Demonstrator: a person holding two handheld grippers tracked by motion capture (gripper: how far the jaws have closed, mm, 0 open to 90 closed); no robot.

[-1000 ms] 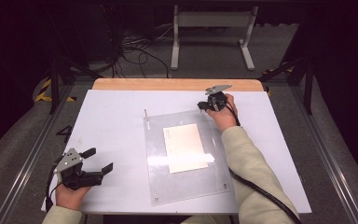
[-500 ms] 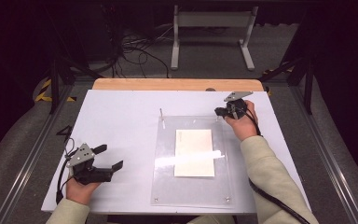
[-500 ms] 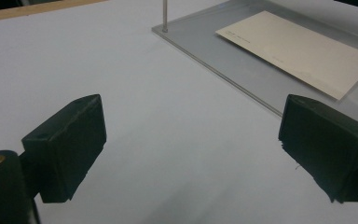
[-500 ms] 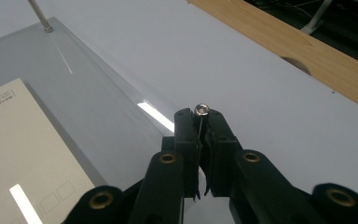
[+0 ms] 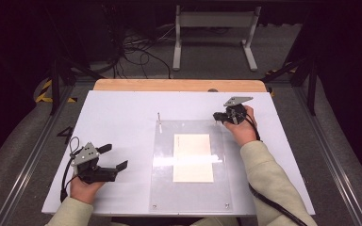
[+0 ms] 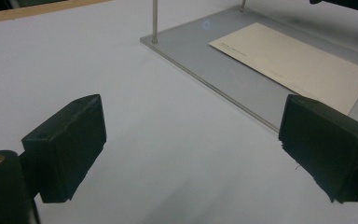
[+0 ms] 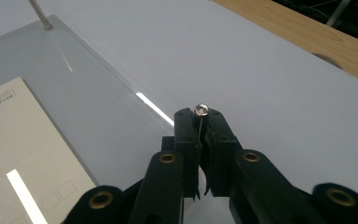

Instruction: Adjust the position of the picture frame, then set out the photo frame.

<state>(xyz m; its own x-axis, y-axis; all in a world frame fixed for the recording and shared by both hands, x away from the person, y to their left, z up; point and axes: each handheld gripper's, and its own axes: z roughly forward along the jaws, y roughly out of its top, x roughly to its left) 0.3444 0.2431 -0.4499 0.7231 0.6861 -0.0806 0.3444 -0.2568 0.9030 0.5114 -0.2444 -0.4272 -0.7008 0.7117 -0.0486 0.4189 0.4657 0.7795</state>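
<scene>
1. The right tool (image 7: 201,122) was closed on a thin metal post (image 7: 201,111) at the far right corner of the clear plate (image 5: 165,188), probably to steer the plate over the surface (image 5: 122,113).
2. The left tool (image 5: 109,158) stood wide open and empty, away from the plate.
3. The plate was transparent, with a cream card (image 5: 193,157) at its centre.

My matt black jaws pinch a shiny metal post (image 7: 201,110) on the glossy clear plastic plate (image 5: 165,188); matt cream paper (image 5: 193,157)
</scene>
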